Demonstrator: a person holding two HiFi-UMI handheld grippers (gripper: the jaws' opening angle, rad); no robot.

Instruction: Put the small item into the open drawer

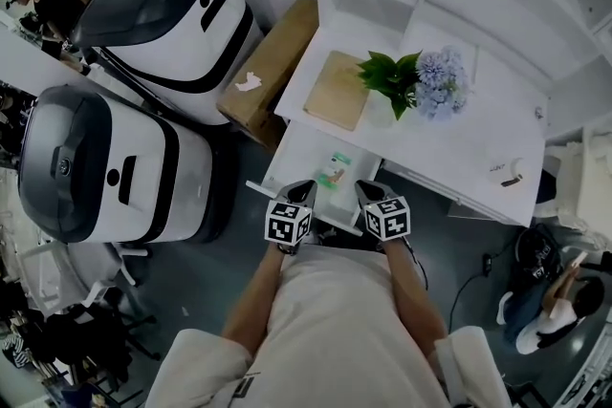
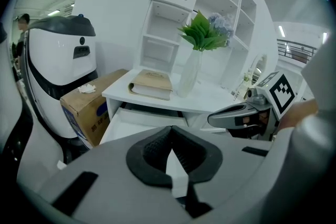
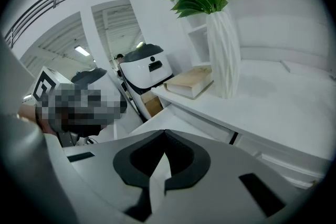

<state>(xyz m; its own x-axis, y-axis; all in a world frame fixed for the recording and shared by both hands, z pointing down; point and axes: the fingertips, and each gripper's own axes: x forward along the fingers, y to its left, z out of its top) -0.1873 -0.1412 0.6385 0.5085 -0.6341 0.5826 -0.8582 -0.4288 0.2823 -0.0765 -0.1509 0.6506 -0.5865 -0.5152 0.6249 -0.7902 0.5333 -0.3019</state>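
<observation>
Left gripper [image 2: 171,136]: its grey body fills the lower half of its own view. The dark pads meet at the tips; it is closed with nothing in it.
Right gripper [image 3: 165,136]: looks the same in its own view, with the jaws together and nothing held.
Stance: in the head view the left gripper [image 1: 302,191] and right gripper [image 1: 369,192] sit side by side at lower centre, marker cubes facing up. Both tips are at the near edge of the open drawer [image 1: 298,153].
Small item [image 1: 335,169]: a green-and-white packet lying flat on the drawer floor. It sits between my two tips and slightly above them in the frame, close to both but touching neither. The gripper bodies hide it in both gripper views.
Drawer: pulled out from under the white desk [image 1: 459,143], towards the lower left of the frame.
Desk top: a book [image 1: 337,91] and a vase of greenery [image 1: 392,81], well apart from the tools.
Step in hand: I judge the placing done, since the item rests in the drawer and neither tool grips it.
Next move: draw both tools back towards the bottom of the frame, clear of the drawer's front rim and without nudging the packet. Any regrasp needs the jaws opened first.
</observation>
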